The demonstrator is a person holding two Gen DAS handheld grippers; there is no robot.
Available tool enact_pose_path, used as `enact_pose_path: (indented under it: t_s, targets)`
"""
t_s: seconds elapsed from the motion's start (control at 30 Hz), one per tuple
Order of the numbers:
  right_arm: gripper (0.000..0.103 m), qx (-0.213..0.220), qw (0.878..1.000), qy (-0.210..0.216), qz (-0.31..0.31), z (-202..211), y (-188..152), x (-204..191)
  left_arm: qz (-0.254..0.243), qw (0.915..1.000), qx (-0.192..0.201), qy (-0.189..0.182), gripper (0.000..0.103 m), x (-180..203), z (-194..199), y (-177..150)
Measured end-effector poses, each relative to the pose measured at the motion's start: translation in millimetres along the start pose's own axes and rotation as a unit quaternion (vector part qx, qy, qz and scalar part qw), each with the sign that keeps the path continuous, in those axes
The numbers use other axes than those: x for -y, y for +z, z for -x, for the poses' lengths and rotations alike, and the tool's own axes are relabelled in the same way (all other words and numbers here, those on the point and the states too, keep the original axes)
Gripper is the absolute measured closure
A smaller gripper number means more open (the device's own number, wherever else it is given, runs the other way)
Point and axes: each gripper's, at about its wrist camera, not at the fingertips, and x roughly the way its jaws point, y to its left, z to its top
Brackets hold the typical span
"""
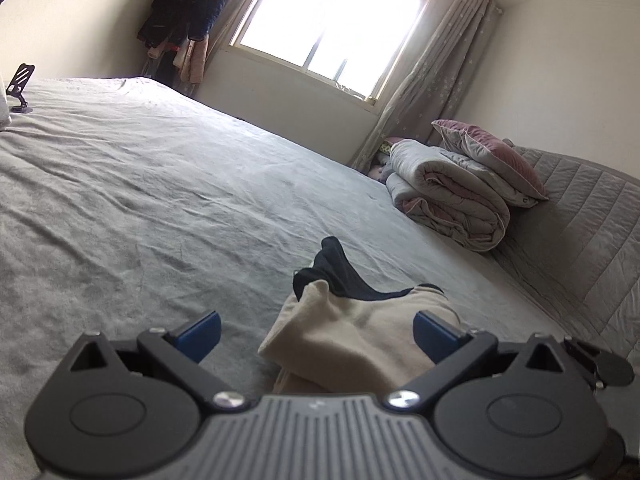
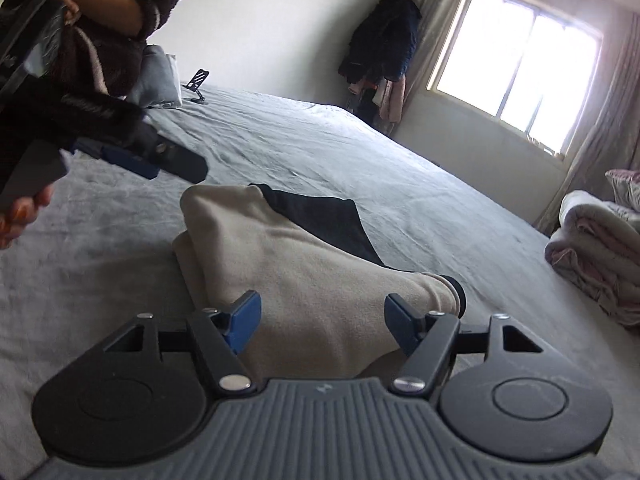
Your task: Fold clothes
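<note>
A folded beige garment (image 1: pixel 352 340) with a dark navy part (image 1: pixel 336 268) lies on the grey bed sheet (image 1: pixel 160 184). My left gripper (image 1: pixel 316 334) is open just above its near edge, empty. In the right wrist view the same beige garment (image 2: pixel 304 268) with its navy part (image 2: pixel 324 216) lies in front of my right gripper (image 2: pixel 320 318), which is open and empty, its blue pads (image 2: pixel 244 320) on either side of the cloth's near end. The left gripper (image 2: pixel 132 160) shows at the upper left, held in a hand.
A folded grey-pink quilt (image 1: pixel 448 200) and a pillow (image 1: pixel 492 152) sit at the bed's right end by a quilted headboard (image 1: pixel 580 248). A phone stand (image 2: pixel 196 86) and a pillow (image 2: pixel 158 80) lie at the far left. Clothes hang (image 2: pixel 384 40) beside the window (image 2: pixel 516 64).
</note>
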Motion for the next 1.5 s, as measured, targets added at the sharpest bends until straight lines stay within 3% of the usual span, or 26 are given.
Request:
enact_pose_path:
  t_s: [0.07, 0.1, 0.17, 0.33, 0.47, 0.57, 0.63, 0.73, 1.0, 1.1, 1.5]
  targets:
    - [0.035, -0.006, 0.998, -0.014, 0.057, -0.1, -4.5, -19.7, 0.030, 0.9995, 0.010, -0.006, 0.001, -1.0, -6.8, 3.4]
    - [0.042, -0.008, 0.996, -0.025, 0.084, -1.9, -6.9, -26.6, 0.042, 0.9990, 0.012, -0.010, 0.001, -0.4, -10.4, 4.6]
    - [0.044, -0.013, 0.989, -0.049, 0.137, -6.4, -11.8, -39.0, 0.039, 0.9989, 0.017, -0.020, 0.001, 5.5, -16.9, 6.3]
    - [0.053, -0.023, 0.979, -0.067, 0.194, -15.0, -22.8, -49.9, 0.001, 0.9987, 0.022, -0.047, 0.001, 17.2, -38.2, 10.0]
    - [0.056, -0.022, 0.970, -0.074, 0.232, -17.4, -31.8, -56.4, 0.023, 0.9966, 0.006, -0.079, 0.001, 13.2, -57.7, 9.4]
    - [0.057, -0.020, 0.964, -0.077, 0.254, -19.1, -35.7, -59.8, 0.026, 0.9968, -0.024, -0.072, 0.001, 11.6, -73.0, 4.8]
    - [0.059, -0.023, 0.962, -0.080, 0.262, -21.5, -35.8, -59.1, 0.031, 0.9966, -0.045, -0.062, 0.001, 9.1, -81.9, 0.0]
    - [0.070, -0.024, 0.965, -0.072, 0.252, -17.5, -33.5, -59.0, 0.033, 0.9960, -0.063, -0.054, 0.001, 6.4, -87.6, -5.1]
    - [0.070, -0.018, 0.971, -0.053, 0.234, -13.0, -27.6, -59.6, 0.023, 0.9956, -0.084, -0.035, 0.001, 4.3, -93.9, -10.0]
    - [0.063, -0.014, 0.971, -0.057, 0.232, -14.2, -27.5, -57.9, 0.024, 0.9951, -0.092, -0.027, 0.001, 0.7, -96.8, -12.6]
    - [0.069, 0.007, 0.973, -0.083, 0.217, -16.5, -26.6, -49.9, -0.005, 0.9967, -0.080, -0.011, 0.001, 6.6, -95.4, -14.5]
